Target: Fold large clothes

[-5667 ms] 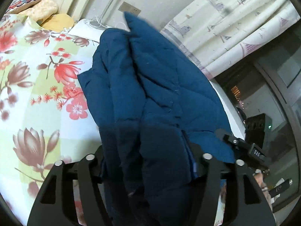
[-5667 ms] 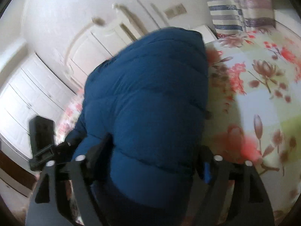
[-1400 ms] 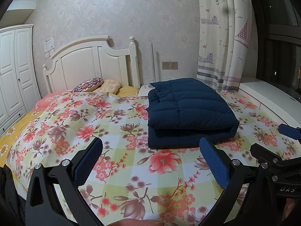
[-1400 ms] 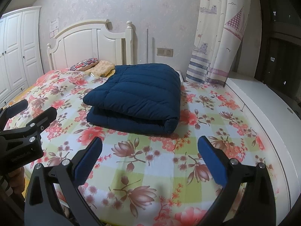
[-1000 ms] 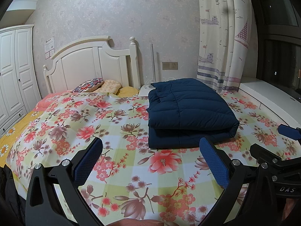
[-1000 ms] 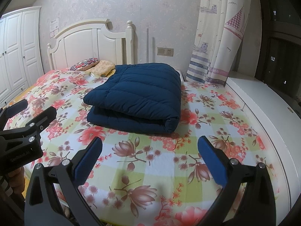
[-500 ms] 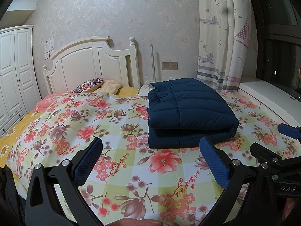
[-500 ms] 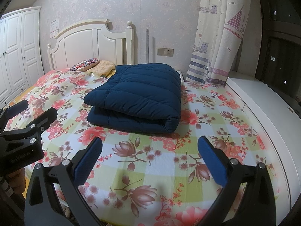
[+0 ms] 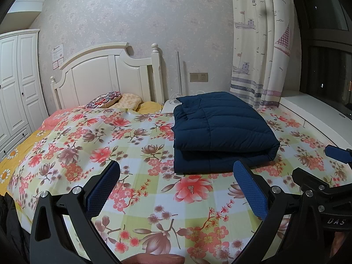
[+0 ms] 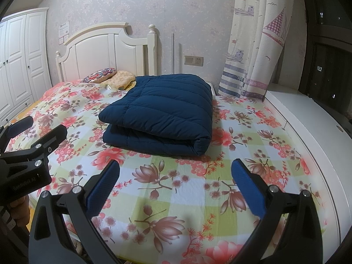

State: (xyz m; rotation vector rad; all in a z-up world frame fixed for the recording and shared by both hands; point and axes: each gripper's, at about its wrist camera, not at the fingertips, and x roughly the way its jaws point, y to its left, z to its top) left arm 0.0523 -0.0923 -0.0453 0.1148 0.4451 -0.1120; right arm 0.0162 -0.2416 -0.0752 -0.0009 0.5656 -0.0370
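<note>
Floral bedspread point(image 9: 136, 145) has loads of free room around the folded navy jacket point(image 9: 220, 129) at 12 o'clock, while left gripper point(image 9: 176, 189) and right gripper point(image 10: 176, 187) hover wide apart, holding nothing.

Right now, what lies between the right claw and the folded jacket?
Only bare floral bedsheet. In the right wrist view, nothing sits between the open right claw and the folded navy jacket.

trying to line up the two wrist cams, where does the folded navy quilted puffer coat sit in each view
Left wrist view: the folded navy quilted puffer coat lies right of centre on the floral bedsheet, beyond the open left gripper.
Right wrist view: the coat lies near centre, slightly left, beyond the open right gripper.
Shared landmark: the white wooden headboard, behind and left of the coat in both.
</note>
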